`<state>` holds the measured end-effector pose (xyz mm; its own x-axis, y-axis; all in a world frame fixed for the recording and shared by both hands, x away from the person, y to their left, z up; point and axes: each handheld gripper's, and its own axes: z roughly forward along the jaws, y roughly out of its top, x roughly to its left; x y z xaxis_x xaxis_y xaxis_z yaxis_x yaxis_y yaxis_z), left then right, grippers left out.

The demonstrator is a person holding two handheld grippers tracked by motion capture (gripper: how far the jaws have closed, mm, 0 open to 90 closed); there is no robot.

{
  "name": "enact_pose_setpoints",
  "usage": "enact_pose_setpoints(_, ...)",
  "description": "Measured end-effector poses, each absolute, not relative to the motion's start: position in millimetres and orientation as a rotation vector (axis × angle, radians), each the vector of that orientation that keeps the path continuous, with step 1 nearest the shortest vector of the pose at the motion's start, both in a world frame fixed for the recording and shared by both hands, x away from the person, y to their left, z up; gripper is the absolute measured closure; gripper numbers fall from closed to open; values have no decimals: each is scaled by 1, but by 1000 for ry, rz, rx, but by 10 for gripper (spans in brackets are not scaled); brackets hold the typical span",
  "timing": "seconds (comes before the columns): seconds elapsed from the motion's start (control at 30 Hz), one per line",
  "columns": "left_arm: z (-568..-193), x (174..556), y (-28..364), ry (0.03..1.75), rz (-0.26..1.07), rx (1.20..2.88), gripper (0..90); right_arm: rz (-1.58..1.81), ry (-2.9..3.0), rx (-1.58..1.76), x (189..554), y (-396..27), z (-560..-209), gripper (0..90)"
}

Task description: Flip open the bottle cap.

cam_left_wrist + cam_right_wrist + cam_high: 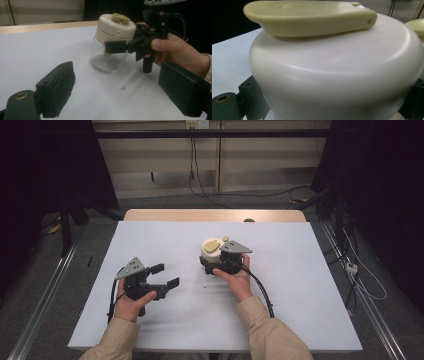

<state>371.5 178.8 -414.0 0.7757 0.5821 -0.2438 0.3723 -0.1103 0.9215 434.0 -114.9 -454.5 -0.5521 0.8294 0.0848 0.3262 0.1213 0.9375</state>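
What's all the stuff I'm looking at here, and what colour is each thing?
jar: one, clear glass body with a cream lid and a yellow-green flap, right of the table's middle, between the right gripper's jaws
crumbs: a few, pale, on the cover near the jar
table cover: one, pale blue-white, over a wooden table
cables: several, black, on the floor behind
left gripper: one, black, open, nothing between its jaws
right gripper: one, black, closed on the jar
hands: two, beige sleeves

Jar [212,251] mid-table [300,270], left hand-held gripper [166,275] well apart at its left
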Motion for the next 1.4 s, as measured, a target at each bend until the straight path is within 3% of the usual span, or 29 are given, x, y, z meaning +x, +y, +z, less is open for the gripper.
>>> enact_pose_setpoints(0.37, -407, 388, 161, 770, 197, 1756, 362, 1431, 1941, 1117, 434, -115, -454, 64)
enact_pose_setpoints(0.6, -407, 398, 150, 785, 187, 1790, 560, 1433, 1939, 1117, 434, -115, -455, 64)
enact_pose_setpoints(1.0, -403, 410, 134, 772, 160, 1823, 750, 1433, 1938, 1118, 434, -115, -455, 64)
enact_pose_setpoints(1.3, -396, 416, 126, 747, 144, 1851, 801, 1428, 1942, 1118, 434, -115, -454, 64)
enact_pose_setpoints(1.4, -393, 418, 124, 721, 138, 1858, 862, 1428, 1942, 1119, 434, -115, -454, 64)
